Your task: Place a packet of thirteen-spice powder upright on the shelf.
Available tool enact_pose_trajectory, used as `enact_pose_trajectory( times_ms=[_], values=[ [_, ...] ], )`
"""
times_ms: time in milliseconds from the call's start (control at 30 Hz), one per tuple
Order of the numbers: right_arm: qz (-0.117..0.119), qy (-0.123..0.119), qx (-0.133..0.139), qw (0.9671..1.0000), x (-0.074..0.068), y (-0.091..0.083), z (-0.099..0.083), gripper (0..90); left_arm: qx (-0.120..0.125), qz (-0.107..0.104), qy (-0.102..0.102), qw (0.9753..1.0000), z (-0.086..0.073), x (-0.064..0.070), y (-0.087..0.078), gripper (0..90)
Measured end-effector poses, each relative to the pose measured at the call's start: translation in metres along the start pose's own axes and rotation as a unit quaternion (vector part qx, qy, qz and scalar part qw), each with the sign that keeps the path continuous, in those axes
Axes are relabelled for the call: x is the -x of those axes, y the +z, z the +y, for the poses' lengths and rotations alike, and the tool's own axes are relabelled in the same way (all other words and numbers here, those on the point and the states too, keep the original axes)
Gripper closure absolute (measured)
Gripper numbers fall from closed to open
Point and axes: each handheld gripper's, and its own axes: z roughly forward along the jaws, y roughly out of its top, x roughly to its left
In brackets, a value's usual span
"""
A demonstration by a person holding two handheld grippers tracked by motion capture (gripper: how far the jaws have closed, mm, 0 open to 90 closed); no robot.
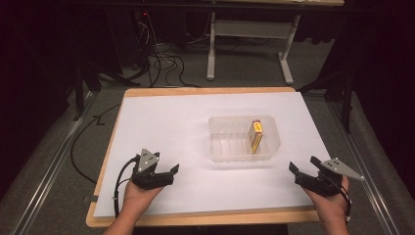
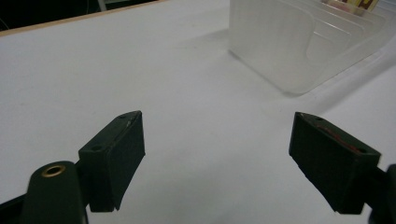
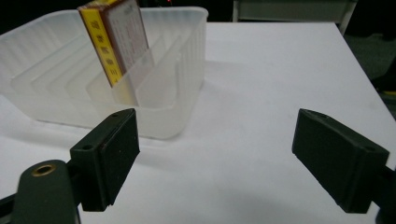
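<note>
A small yellow box stands on edge, leaning a little, inside the right part of a clear plastic tray on the white-covered desk; its long face runs roughly away from the person. The right gripper is the nearer, the tray lying ahead and to its left; the left gripper sits farther off. Both pairs of jaws are released, spread wide and grasping nothing.
</note>
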Motion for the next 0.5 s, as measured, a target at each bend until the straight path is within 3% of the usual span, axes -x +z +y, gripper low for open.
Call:
enact_pose_trajectory(
  times_ms=[67, 233, 400, 500],
  values=[
    [0.002, 0.002, -0.003, 1.0, 0.0009, 0.0009, -0.0006, 15.0, -0.001, -0.004, -0.009, 1.0, -0.0011, -0.0006, -0.0002, 19.2],
    [0.007, -0.005, 0.015, 0.9999, -0.0015, 0.0012, 0.0032, 15.3, 0.003, -0.003, 0.005, 1.0, 0.0001, 0.0034, -0.0012, 19.1],
    [0.012, 0.0, 0.009, 0.9999, -0.0023, 0.0029, 0.0015, 16.4, 0.0, 0.0, 0.005, 1.0, -0.0004, 0.0045, 0.0, 19.0],
    [0.0, 0.001, 0.016, 0.9999, -0.0022, 0.0024, 0.0017, 18.9, 0.0, 0.003, 0.004, 1.0, -0.0006, 0.0039, -0.0011, 19.0]
  ],
)
